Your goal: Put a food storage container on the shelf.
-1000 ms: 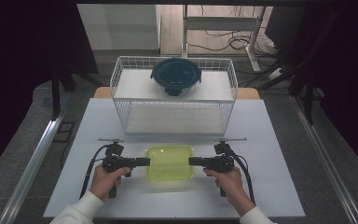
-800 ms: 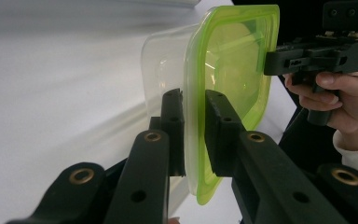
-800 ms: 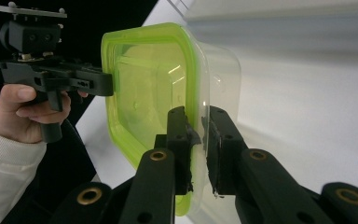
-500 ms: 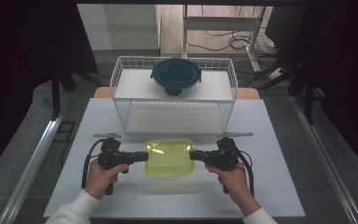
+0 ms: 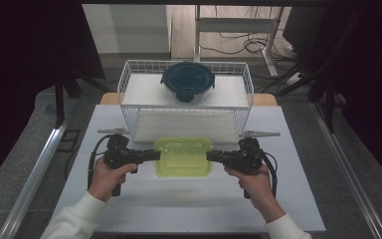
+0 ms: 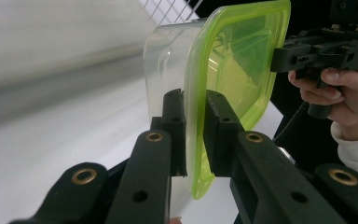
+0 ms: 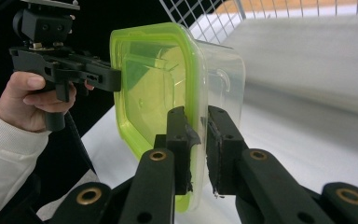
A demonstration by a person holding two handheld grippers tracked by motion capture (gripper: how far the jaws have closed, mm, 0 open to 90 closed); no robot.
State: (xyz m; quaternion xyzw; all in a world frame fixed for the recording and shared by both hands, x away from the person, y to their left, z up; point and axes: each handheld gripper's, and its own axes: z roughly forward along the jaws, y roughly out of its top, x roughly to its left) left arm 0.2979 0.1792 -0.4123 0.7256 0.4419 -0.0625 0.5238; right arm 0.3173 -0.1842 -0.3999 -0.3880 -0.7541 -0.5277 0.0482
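Nearest, above the white table (image 5: pixel 129 209), a clear container with a yellow-green lid (image 5: pixel 183 157) is carried between the two hands. Its left rim is pinched by the left gripper (image 5: pixel 155 155), its right rim by the right gripper (image 5: pixel 211 156) — both sets of jaws are nearly shut, with only the thin lid edge clamped between the pads (image 6: pixel 214 135). The box looks empty, so it is judged light; the plastic seems stiff but smooth, and a slip is possible if one side sags. Opposite rims are the sensible hold. Farther off, a wire basket (image 5: pixel 129 94) is seen, with a dark round lidded bowl (image 5: pixel 187 80) at its far side.
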